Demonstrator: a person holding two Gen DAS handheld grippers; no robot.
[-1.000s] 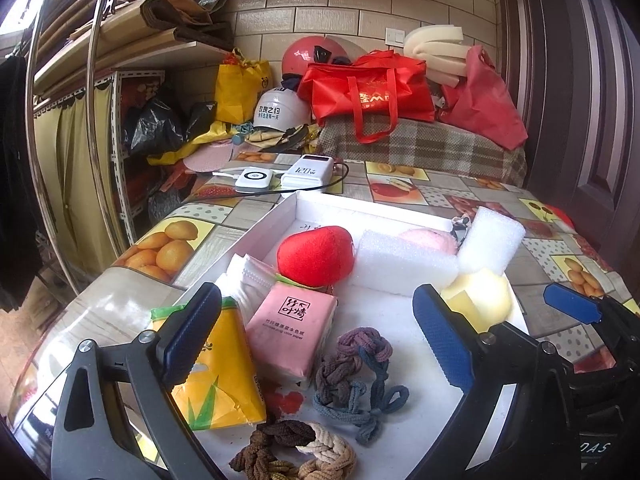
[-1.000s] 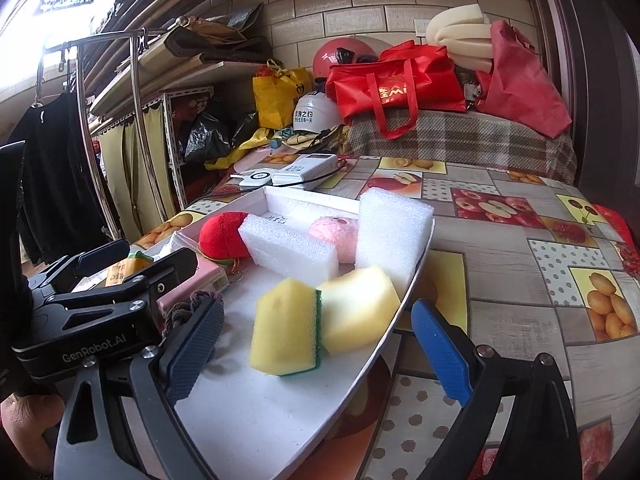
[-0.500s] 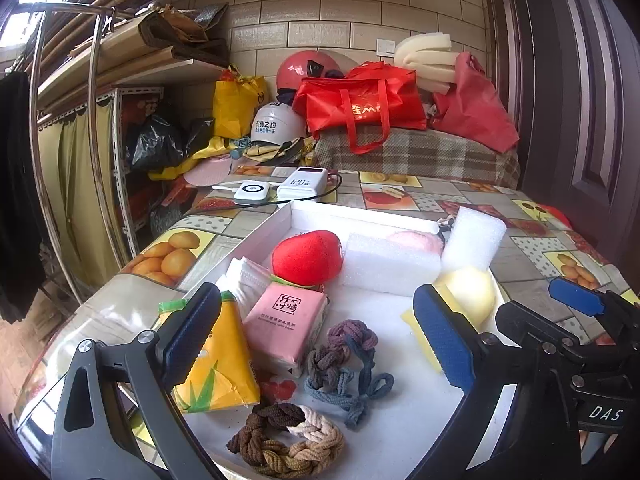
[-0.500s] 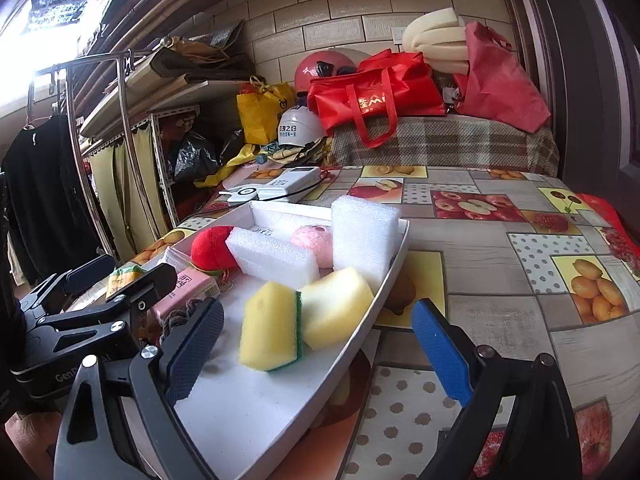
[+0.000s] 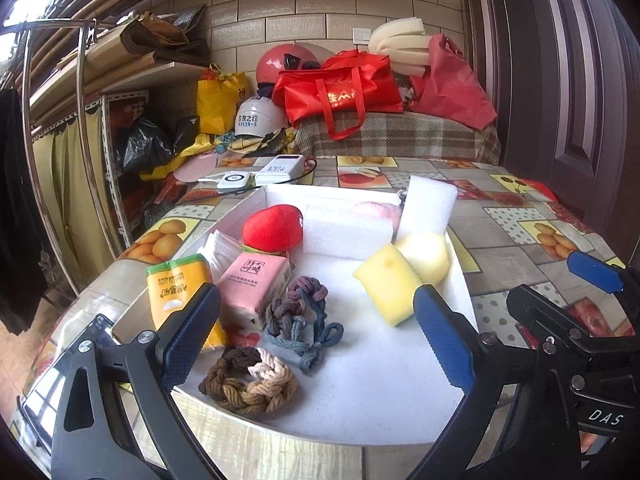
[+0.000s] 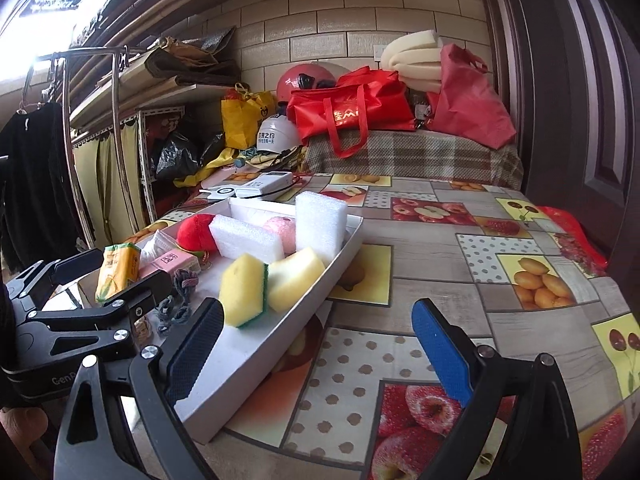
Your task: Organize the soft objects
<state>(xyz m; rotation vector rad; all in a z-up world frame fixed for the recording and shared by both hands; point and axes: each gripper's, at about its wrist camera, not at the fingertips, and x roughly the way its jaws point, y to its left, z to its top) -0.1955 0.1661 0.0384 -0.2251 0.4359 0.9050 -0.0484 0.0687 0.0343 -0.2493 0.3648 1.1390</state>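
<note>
A white tray [image 5: 360, 400] holds soft things: a red plush [image 5: 273, 227], two white foam blocks [image 5: 346, 232], a yellow sponge [image 5: 390, 286], a pink tissue pack [image 5: 253, 282], a yellow tissue pack [image 5: 176, 292], a grey-blue braided rope [image 5: 298, 316] and a brown-white braided rope [image 5: 250, 384]. My left gripper [image 5: 316, 340] hovers open above the tray's near end, holding nothing. My right gripper [image 6: 316, 350] is open and empty over the tray's right rim [image 6: 280, 344]; the yellow sponge [image 6: 242, 290] lies just beyond its left finger.
A fruit-patterned tablecloth [image 6: 460, 280] covers the table. Two white devices with a cable [image 5: 256, 174] lie behind the tray. Red bags [image 5: 340, 88], helmets and a plaid-covered pile stand at the back. A metal rack [image 5: 36, 140] is on the left, a dark door on the right.
Both grippers have pulled back toward me and risen; more of the tray's near end, including the brown-white rope, has come into the left wrist view. Nothing in the tray has moved.
</note>
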